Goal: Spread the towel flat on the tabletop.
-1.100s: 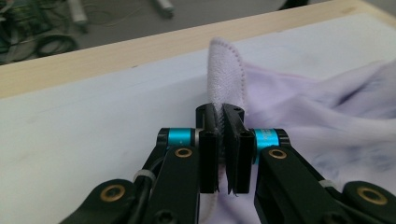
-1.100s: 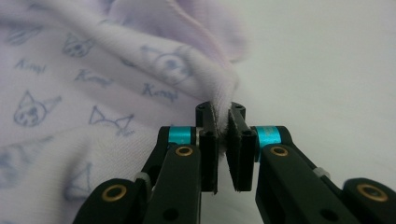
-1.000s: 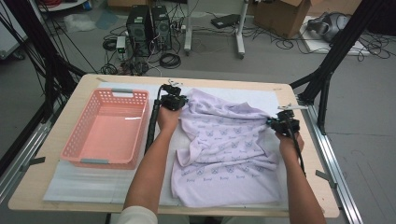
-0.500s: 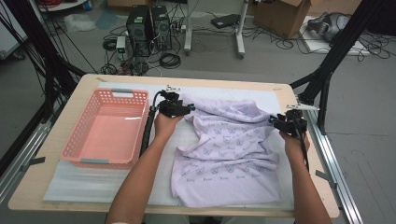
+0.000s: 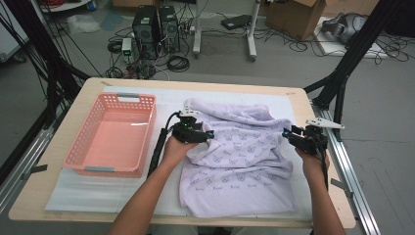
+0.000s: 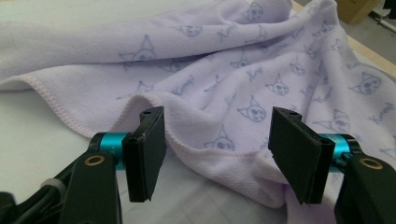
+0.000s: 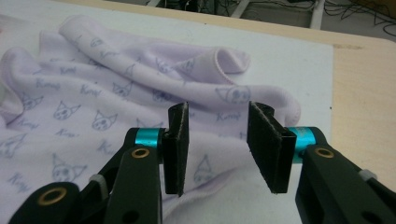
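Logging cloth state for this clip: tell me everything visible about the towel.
The towel is pale lilac, soft terry-like cloth printed with small cat-face figures and script, with a stitched hem. It lies rumpled on the white mat, right of the basket, its far edge rolled over in folds. The left tongs stand open around a hem fold; the right tongs stand open over its right edge.

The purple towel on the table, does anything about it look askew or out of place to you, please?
Yes. The purple towel lies crumpled rather than flat: its far edge is rolled into a ridge and its left side is bunched into folds by the left hand-held gripper, whose jaws stand open. The pink basket beside it sits square and empty.
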A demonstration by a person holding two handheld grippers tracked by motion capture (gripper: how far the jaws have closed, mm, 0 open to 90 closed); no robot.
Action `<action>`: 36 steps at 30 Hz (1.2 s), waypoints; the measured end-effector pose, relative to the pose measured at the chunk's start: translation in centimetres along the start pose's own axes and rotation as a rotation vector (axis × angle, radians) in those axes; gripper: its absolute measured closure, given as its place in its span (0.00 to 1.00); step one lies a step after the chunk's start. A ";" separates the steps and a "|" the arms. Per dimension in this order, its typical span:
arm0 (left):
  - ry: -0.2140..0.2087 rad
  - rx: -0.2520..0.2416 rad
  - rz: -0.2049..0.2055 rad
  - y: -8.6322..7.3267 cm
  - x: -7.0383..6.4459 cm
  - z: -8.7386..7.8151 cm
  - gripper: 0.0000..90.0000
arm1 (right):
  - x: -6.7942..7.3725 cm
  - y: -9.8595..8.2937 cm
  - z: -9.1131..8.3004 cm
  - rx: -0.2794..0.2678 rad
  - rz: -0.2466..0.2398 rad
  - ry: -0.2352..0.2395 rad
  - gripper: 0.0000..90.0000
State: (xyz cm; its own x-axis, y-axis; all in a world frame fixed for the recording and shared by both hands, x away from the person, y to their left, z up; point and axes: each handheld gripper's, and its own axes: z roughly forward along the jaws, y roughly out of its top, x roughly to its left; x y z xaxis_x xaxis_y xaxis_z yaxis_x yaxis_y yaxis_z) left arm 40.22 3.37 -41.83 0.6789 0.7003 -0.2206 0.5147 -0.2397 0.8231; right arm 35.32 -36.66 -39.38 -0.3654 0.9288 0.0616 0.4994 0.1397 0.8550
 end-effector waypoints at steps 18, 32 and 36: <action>0.050 0.120 0.075 -1.4 -0.8 2.6 0.90 | 2.6 -4.1 -0.5 0.024 -0.042 0.093 0.57; 0.366 -0.045 -0.105 -1.5 5.7 -1.4 0.93 | 1.8 -3.6 1.0 0.055 -0.027 0.092 0.56; 0.313 -0.102 -0.148 -1.2 5.3 -1.4 0.69 | 2.3 -3.0 3.1 0.140 -0.087 0.079 0.57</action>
State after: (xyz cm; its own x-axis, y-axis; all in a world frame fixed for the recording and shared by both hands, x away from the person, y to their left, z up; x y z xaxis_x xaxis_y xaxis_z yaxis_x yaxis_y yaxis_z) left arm 42.46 8.37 -43.24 0.3992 0.8984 -0.1833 0.5303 -0.0631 0.8455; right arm 35.42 -33.86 -43.44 -0.4699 0.8820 0.0354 0.5659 0.2702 0.7789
